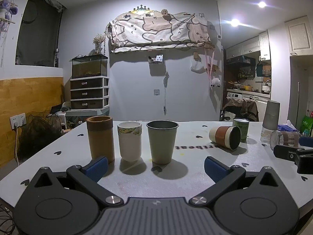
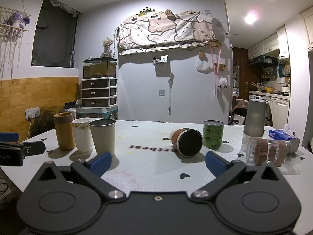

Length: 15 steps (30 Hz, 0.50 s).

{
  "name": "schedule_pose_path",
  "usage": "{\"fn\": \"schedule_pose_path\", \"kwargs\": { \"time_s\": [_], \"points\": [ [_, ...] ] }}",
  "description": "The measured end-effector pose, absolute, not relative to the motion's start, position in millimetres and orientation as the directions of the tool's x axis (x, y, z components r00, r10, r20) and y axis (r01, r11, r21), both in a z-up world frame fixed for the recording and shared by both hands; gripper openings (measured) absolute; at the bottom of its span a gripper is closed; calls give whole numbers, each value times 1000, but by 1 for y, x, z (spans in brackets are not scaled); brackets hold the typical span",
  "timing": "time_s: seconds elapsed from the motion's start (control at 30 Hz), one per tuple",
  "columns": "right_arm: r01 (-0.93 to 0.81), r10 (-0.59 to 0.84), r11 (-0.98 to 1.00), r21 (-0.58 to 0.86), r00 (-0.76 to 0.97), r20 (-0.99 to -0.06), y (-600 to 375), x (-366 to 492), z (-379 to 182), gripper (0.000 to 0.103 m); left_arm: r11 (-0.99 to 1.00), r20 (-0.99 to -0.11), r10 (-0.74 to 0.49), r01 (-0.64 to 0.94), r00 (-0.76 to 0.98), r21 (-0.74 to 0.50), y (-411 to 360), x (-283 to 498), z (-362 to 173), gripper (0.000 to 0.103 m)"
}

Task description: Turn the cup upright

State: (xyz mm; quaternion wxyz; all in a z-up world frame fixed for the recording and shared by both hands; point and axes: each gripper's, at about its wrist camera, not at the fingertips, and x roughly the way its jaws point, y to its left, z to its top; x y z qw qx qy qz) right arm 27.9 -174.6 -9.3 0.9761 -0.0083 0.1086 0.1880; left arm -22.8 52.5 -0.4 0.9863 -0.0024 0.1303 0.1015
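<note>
On the white table (image 2: pixel 148 137), the brown-banded cup (image 2: pixel 185 142) is lying on its side with its dark mouth facing the cameras, just beside the green can (image 2: pixel 213 134) that is standing behind it on the right. Three upright cups are standing in a row on the left: the tan cylinder (image 1: pixel 100 137), the white cup (image 1: pixel 130 140) and the grey cup (image 1: pixel 162 141). The right gripper (image 2: pixel 157 163) is hovering low in front of the lying cup with its blue fingers wide apart and nothing between them, and the left gripper (image 1: pixel 155 168) is also spread wide and holding nothing, facing the row. A clear tumbler (image 2: pixel 268 153) is lying on its side at the far right, and it is perhaps touching the frosted bottle (image 2: pixel 254 120) behind it, but the view there is too distorted to be sure. I am thinking the round cup can roll away when one finger is reaching it first, and it can then knock the green can. A too wide approach can also push the grey cup over.
</note>
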Motion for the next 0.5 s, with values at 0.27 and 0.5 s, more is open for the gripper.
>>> {"fn": "schedule_pose_path", "kwargs": {
  "time_s": [0.27, 0.5],
  "points": [
    [-368, 365, 929, 25, 906, -215, -175, 28, -9, 103, 979, -259, 200, -201, 945, 22, 52, -23, -1, 103],
    [-372, 368, 928, 23, 905, -214, -175, 28, -9, 103, 979, -258, 200, -201, 945, 22, 52, -23, -1, 103]
  ]
}}
